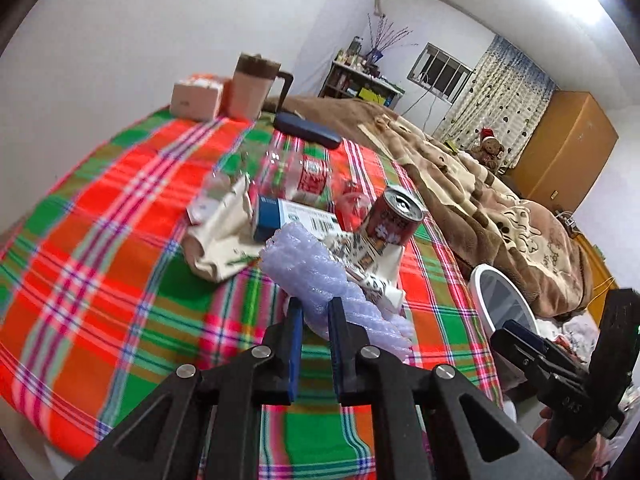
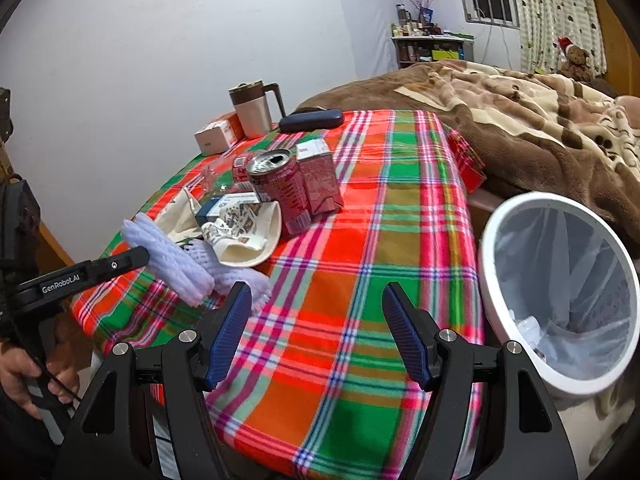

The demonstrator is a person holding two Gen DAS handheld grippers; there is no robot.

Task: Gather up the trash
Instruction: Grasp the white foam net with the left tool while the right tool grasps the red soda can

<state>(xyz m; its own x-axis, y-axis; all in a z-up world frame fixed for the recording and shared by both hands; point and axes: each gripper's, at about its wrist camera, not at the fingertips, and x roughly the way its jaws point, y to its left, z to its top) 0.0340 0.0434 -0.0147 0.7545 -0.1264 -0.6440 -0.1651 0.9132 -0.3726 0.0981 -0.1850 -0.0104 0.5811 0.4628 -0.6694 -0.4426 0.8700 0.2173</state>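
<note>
Your left hand-held gripper (image 1: 314, 312) is clenched on the one pale lilac foam-net sleeve (image 1: 316, 276), a soft ribbed mesh tube that is pinched between the two blue pads and sticks out past them; in the right wrist view the sleeve (image 2: 172, 260) hangs at the tip of that black gripper, just in front of the red drink can. Your right hand-held gripper (image 2: 316, 332) is released, its two ridged blue pads standing wide apart with only the cloth below them. Take the single red metal drink can (image 2: 280, 188), cylindrical with its tab hole open, as your landmark on the worktop covered in red, green and orange plaid cloth (image 2: 360, 280). Touching the can on its right stands one pink cardboard drink carton (image 2: 318, 178), box-shaped with a folded top. Just in front of the can lie one shallow white paper bowl (image 2: 260, 240) with a crumpled printed wrapper (image 2: 228, 226) in it and one blue-and-white cardboard box (image 2: 228, 204). Just left of those lies a creased cream paper bag (image 2: 176, 220). Behind the can is crinkled clear plastic, too blurred to count. Well behind the can stand one pink lidded mug with a dark handle (image 2: 254, 110), one pink-and-orange small box (image 2: 218, 134) and one dark blue oblong case (image 2: 312, 119). Well to the right of the can, off the worktop's edge, sits one round white plastic bin lined with a clear bag (image 2: 492, 264).
</note>
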